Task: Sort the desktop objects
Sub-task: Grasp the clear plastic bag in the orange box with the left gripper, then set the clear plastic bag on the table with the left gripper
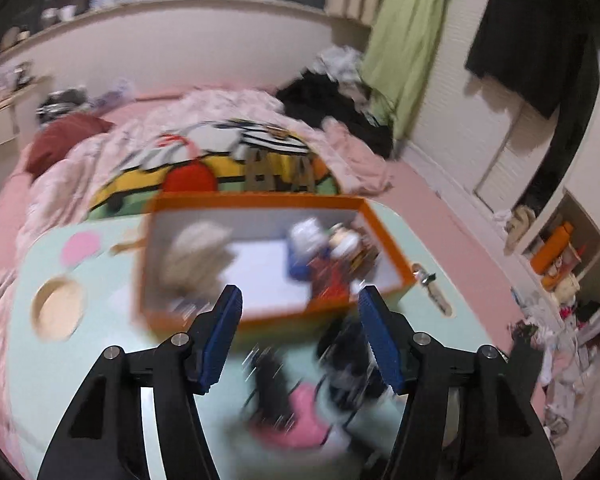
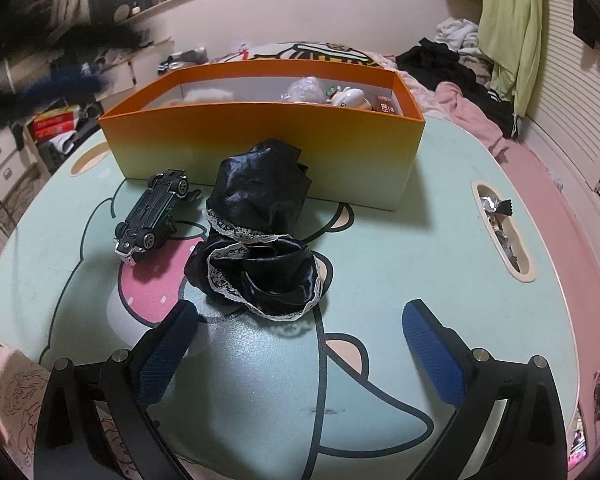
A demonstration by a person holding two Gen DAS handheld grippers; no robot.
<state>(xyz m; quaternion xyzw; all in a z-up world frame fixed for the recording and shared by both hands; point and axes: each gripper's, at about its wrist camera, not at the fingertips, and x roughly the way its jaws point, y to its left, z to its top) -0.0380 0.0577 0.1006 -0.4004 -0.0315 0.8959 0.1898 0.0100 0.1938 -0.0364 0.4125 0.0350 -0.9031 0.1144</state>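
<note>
An orange box (image 2: 260, 148) stands at the back of the mint-green table (image 2: 440, 248), holding a white fluffy item, a plastic bag, a small figurine and a red pack. In front of it lies a black satin cloth with white lace (image 2: 256, 240), and to its left an upside-down toy car (image 2: 152, 216). My right gripper (image 2: 300, 312) is open just short of the cloth, with nothing between its pads. The left wrist view is blurred. There my left gripper (image 1: 300, 320) hangs above the box's near wall (image 1: 260, 320), jaws apart and empty, with the car (image 1: 272, 384) and cloth (image 1: 352, 368) below it.
A slot (image 2: 500, 232) in the table's right side holds wrappers. A round hole (image 1: 58, 308) sits at the table's left. Behind the table is a bed with a pink quilt (image 1: 228, 108) and piled clothes (image 2: 452, 60). Shelves with clutter stand on the right (image 1: 556, 256).
</note>
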